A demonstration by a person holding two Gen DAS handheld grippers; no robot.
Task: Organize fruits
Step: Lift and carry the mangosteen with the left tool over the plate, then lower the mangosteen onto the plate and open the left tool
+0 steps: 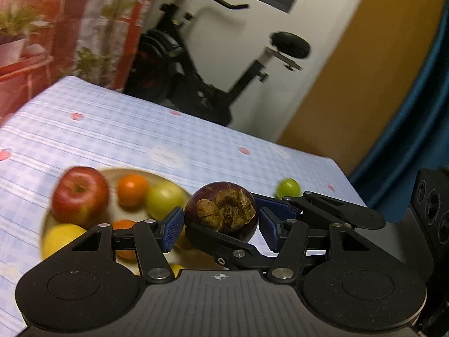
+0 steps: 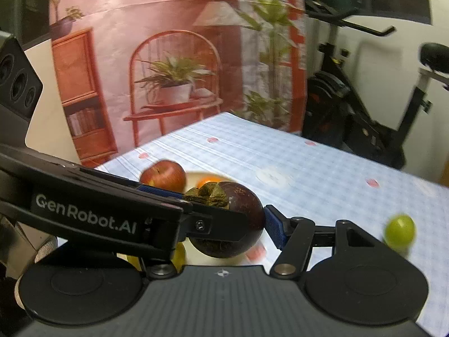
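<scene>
Mangosteen (image 1: 221,210) clamped in right gripper (image 2: 224,219), left gripper (image 1: 221,224) spread around it; plate (image 1: 168,179) holds five fruits; green fruit (image 1: 287,187) remains on bench (image 1: 112,129).

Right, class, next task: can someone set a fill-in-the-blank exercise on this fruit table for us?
1. The dark purple fruit raised above the tablecloth is a ____.
2. The largest fruit in the bowl is a red ____.
3. The small fruit lying alone on the tablecloth, outside the bowl, is ____ in colour.

Missing words: mangosteen; apple; green.
</scene>
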